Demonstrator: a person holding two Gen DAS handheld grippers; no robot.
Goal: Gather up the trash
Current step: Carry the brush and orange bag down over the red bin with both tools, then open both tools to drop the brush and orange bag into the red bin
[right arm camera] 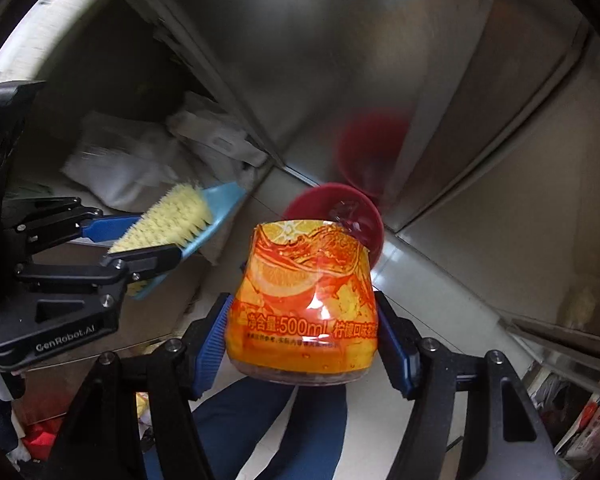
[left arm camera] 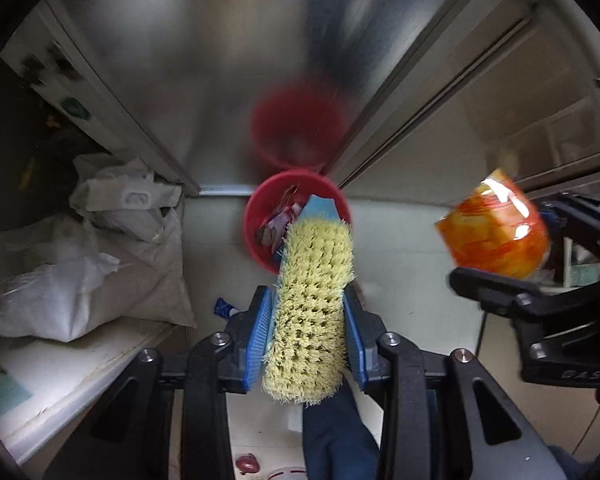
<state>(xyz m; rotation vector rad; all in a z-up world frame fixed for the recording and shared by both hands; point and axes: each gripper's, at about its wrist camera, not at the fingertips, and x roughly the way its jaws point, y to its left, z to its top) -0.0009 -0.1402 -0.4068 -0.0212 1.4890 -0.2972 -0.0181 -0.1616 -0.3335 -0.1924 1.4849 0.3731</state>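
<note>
The left gripper [left arm camera: 308, 316] is clamped on a scrubbing brush [left arm camera: 310, 300] — yellow bristles facing the camera, its light-blue back pointing ahead. Just past the brush tip sits a red bin [left arm camera: 260, 220] with scraps of trash inside, standing on the pale floor [left arm camera: 400, 248] against a shiny metal door [left arm camera: 204, 80]. The right gripper [right arm camera: 302, 320] squeezes a crushed orange drink bottle [right arm camera: 304, 296] — the bin [right arm camera: 374, 224] lies just beyond it. White sacks [left arm camera: 80, 272] lie off to the left gripper's left.

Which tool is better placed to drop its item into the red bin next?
Right. Its tool grips the orange bottle, plain trash, just in front of the red bin. The left tool holds a scrub brush, likely not trash.
</note>
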